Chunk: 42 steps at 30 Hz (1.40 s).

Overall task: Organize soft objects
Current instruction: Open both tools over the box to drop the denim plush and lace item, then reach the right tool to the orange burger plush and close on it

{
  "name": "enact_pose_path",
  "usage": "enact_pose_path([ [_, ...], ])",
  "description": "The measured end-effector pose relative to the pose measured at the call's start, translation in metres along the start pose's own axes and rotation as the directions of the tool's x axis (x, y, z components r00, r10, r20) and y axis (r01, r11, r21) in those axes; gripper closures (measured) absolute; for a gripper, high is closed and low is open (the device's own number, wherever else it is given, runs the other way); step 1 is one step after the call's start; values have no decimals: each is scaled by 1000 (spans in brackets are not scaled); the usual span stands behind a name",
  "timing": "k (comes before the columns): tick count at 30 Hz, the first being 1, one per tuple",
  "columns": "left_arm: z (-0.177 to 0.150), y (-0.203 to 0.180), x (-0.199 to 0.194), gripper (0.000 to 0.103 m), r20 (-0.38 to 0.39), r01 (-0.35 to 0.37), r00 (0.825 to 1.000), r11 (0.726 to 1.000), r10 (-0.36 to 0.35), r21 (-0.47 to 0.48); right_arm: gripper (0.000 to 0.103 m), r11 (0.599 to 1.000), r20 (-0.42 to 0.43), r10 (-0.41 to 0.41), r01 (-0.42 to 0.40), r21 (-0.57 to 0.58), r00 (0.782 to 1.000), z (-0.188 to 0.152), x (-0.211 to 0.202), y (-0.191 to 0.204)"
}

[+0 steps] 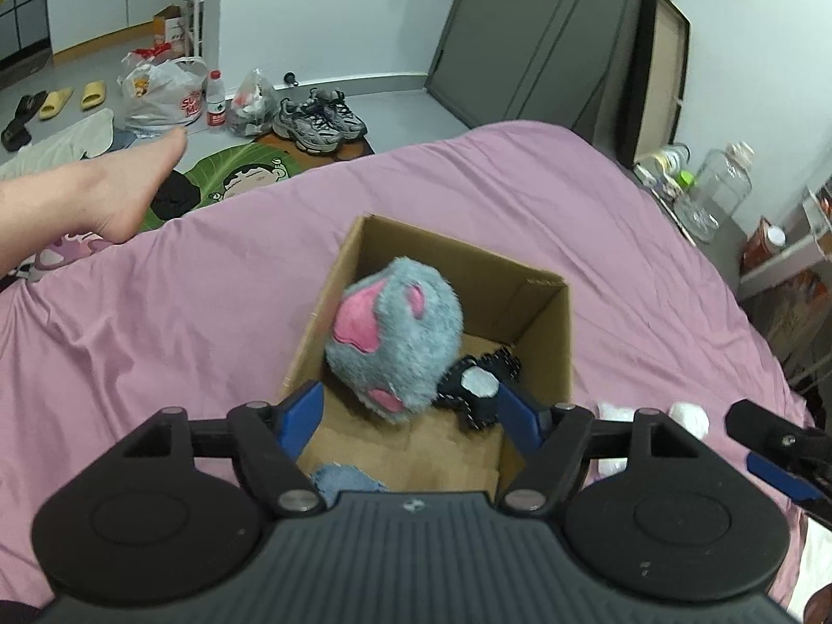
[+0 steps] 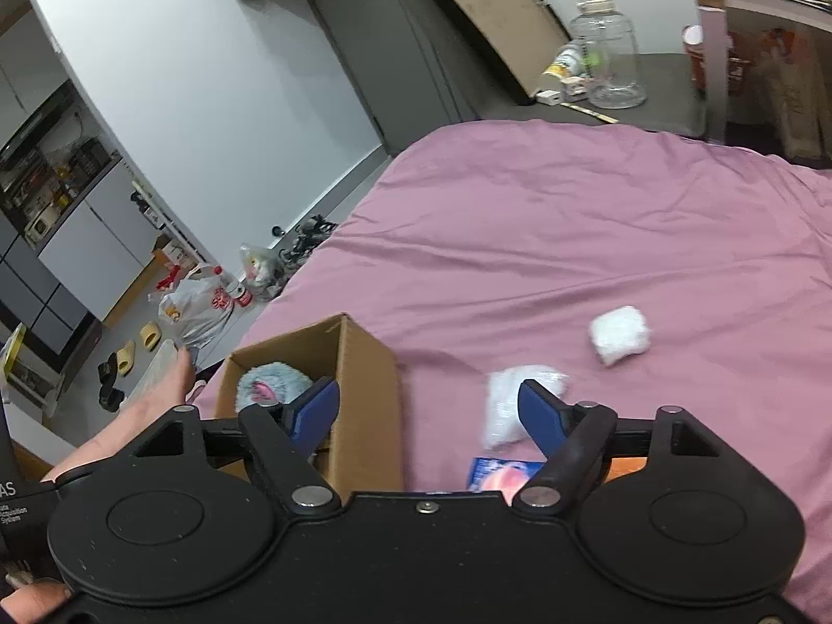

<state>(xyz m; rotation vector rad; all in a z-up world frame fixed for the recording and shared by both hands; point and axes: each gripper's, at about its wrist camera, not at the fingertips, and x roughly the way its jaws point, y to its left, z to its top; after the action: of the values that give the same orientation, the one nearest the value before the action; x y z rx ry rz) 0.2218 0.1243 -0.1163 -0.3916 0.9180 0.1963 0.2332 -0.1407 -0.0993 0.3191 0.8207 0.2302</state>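
With the grey plush toy [image 1: 395, 333] already sitting in the cardboard box [image 1: 541, 307], I judge I'm between loads: one item dropped, the next to fetch. At nine o'clock in the left wrist view a bare foot [image 1: 119, 192] rests on the pink bedsheet [image 1: 156, 343]. My left gripper [image 1: 411, 411] hangs over the box with its blue pads well apart and nothing between them. The plush is shaggy and rounded, with smooth pink patches; at its four o'clock lies a flat black felt piece [image 1: 478, 385] with white stitching, and a scrap of denim [image 1: 343, 478] shows at six o'clock.

Moving right, my right gripper [image 2: 429, 405] is also spread wide and empty, box at its nine o'clock. A crinkly white bundle [image 2: 499, 405] lies just behind the right pad, and a second, squarer white wad [image 2: 619, 335] sits at two o'clock. Next I'd centre on the nearer bundle and close gently; it looks soft and loose, so a shallow pinch might slip.
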Motion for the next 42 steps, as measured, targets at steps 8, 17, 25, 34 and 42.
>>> enact_pose_path([
  [8, -9, -29, -15, 28, 5, 8, 1000, 998, -9, 60, 13, 1000, 12, -5, 4, 20, 1000, -3, -20, -24],
  [17, -22, -60, -37, 17, 17, 9, 1000, 992, -12, 127, 2, 1000, -12, 6, -6, 23, 1000, -5, -34, -48],
  [25, -39, -87, -45, 9, -10, 29, 1000, 985, -28, 172, 0, 999, -47, 21, -19, 38, 999, -4, -38, -73],
  [34, -53, -107, -45, 8, -20, 14, 1000, 984, -10, 180, 0, 998, -89, 49, -46, 35, 995, -4, -28, -94],
  [42, -66, -124, -34, 8, -28, -15, 999, 978, 21, 210, 0, 997, -100, 69, -65, 38, 993, -15, -14, -110],
])
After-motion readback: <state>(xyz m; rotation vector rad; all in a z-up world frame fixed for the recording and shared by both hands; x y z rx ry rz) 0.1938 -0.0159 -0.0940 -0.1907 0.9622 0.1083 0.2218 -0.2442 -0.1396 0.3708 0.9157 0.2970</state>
